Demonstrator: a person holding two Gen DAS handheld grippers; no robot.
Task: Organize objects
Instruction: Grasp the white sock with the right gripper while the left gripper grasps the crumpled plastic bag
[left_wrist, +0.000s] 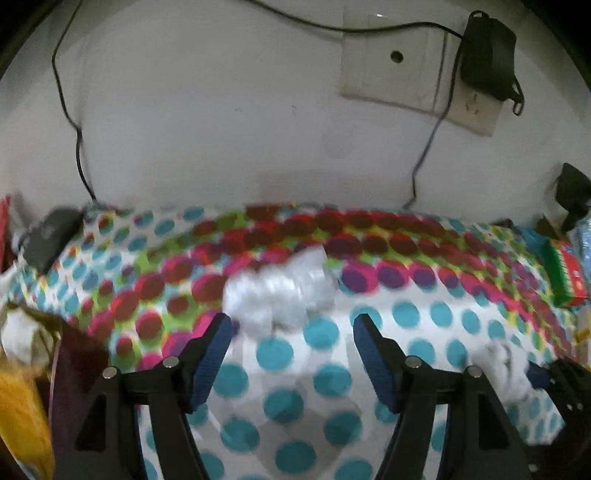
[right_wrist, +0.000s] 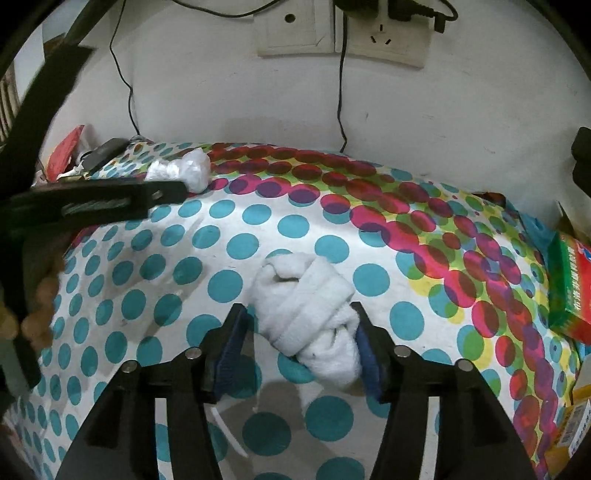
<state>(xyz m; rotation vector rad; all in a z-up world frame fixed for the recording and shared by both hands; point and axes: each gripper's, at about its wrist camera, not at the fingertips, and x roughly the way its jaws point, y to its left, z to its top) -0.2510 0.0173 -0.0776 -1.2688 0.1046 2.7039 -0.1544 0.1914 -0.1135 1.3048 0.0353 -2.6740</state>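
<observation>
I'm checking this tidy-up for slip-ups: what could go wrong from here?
1. The rolled white cloth lies between the right gripper jaws, touching only one pad; lifting now may drop or unroll it.
2. The open left gripper could nudge the crumpled plastic bag away.

Dotted tablecloth bears rolled white socks, seemingly crumpled plastic.

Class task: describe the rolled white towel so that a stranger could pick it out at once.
Find the spotted tablecloth below the wall sockets. Near its middle, between the right gripper fingers, lies the rolled white towel. Unlike the shiny crumpled plastic bag further back, it is thick, soft cloth.
</observation>
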